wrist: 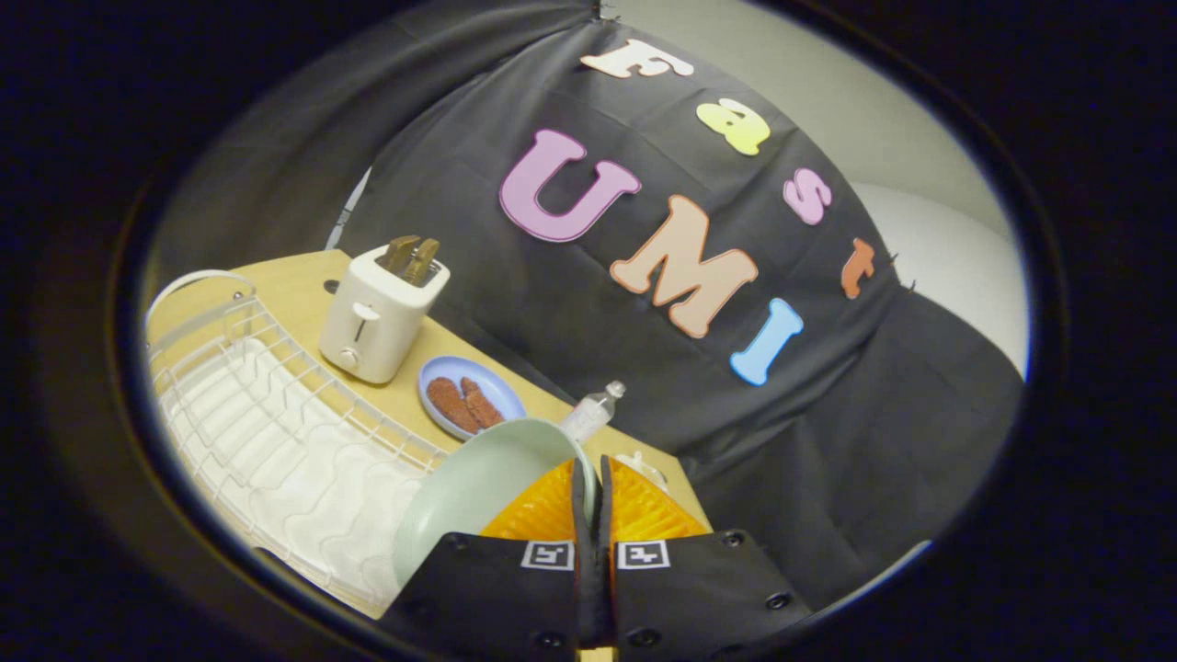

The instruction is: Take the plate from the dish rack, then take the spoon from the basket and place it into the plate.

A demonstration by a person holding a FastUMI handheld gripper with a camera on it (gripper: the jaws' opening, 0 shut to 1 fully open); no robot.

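Booth kitchen, toaster (382,313), dish rack (276,414)

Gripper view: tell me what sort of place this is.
Likely a mock kitchen counter in a test booth. A white dish rack, a toaster holding bread, and a blue plate of food sit on a wooden table. The gripper is shut on a pale green plate.

Plate (478,487) clamped by its rim between gripper (593,483) fingers, lifted beside the dish rack (276,432). Toaster (382,313) behind rack on table (303,285). Small plate (471,395) with food beside toaster; bottle (593,411) lies beyond the held plate.
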